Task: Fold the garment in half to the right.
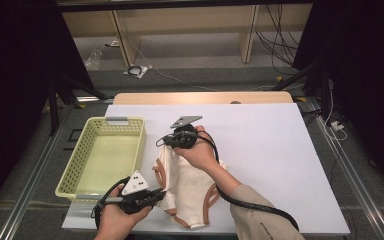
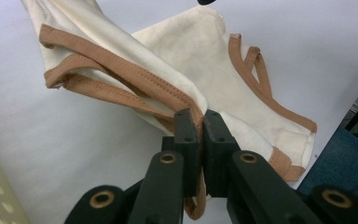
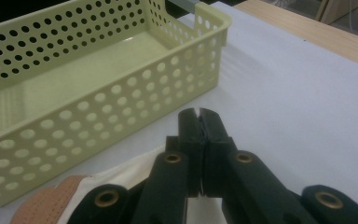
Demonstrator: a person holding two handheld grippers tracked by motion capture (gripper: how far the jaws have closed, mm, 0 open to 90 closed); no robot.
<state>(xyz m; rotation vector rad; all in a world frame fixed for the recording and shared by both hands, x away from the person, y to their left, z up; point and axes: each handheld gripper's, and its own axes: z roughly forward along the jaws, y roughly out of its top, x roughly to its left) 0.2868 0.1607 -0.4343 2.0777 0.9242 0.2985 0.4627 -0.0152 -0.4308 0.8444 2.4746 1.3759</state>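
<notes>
The left gripper [image 2: 200, 123] has its two black jaws pressed together on the tan-trimmed edge of a cream garment [image 2: 205, 70]; a strip of the tan binding runs down between the jaws and shows again below them. In the high view this gripper [image 1: 155, 196] sits at the near edge of the table, held in the person's left hand [image 1: 122, 217], pinching the garment's left side.

The right gripper [image 3: 198, 119] also has its jaws closed tight, with a thin line of cream fabric caught at their tips and more of the garment [image 3: 116, 179] hanging beneath. In the high view it [image 1: 169, 142] is held by the right hand [image 1: 197, 152] and lifts the garment's upper corner off the table.

The garment [image 1: 187, 187] lies partly on the white table cover [image 1: 270, 150], stretched between the two grippers, its lower part with tan-edged openings resting near the front edge.

Just to the left stands a pale yellow perforated basket [image 1: 75, 165], close beside the garment but not touching it.
</notes>
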